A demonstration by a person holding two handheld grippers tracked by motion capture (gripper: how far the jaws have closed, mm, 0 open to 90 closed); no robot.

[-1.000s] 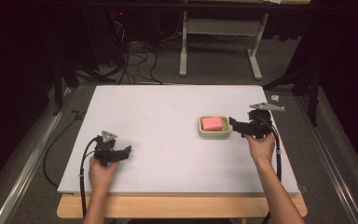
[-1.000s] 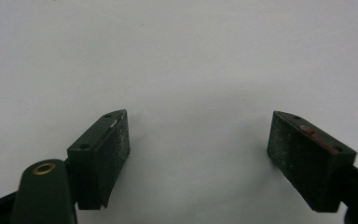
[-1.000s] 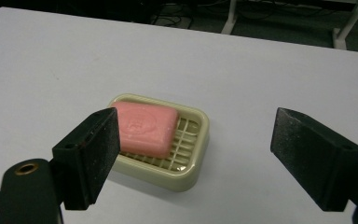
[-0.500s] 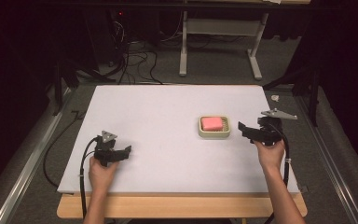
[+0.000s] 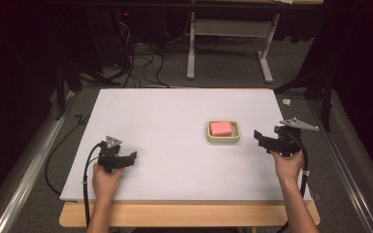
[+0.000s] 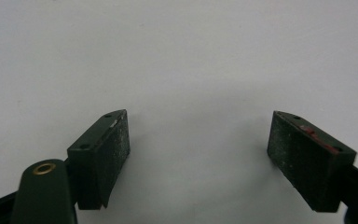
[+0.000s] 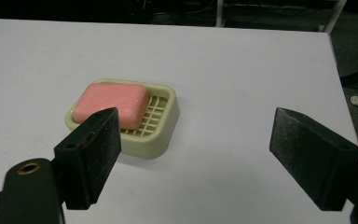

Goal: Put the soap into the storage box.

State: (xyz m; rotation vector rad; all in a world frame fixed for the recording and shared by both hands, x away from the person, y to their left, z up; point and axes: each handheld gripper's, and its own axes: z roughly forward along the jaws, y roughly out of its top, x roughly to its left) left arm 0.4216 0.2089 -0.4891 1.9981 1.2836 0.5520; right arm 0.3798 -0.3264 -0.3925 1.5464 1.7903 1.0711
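A: Where is the pink soap (image 7: 110, 104) in relation to the right gripper (image 7: 193, 154)?

B: Ahead of it and off toward its left jaw, lying in the cream soap dish (image 7: 161, 131) on the white table (image 7: 242, 70). In the right gripper view that jaw overlaps the near edge of the soap, but in the high view the right gripper (image 5: 260, 137) is apart from the dish, near it, with bare table between.

A: Are its jaws holding anything?

B: No, they stand wide apart with nothing between them except table.

A: And the left gripper (image 5: 132, 157)?

B: It sits well apart from the soap (image 5: 220, 128), at the other side of the table. In the left gripper view its jaws are also spread wide over plain white surface, gripping nothing.
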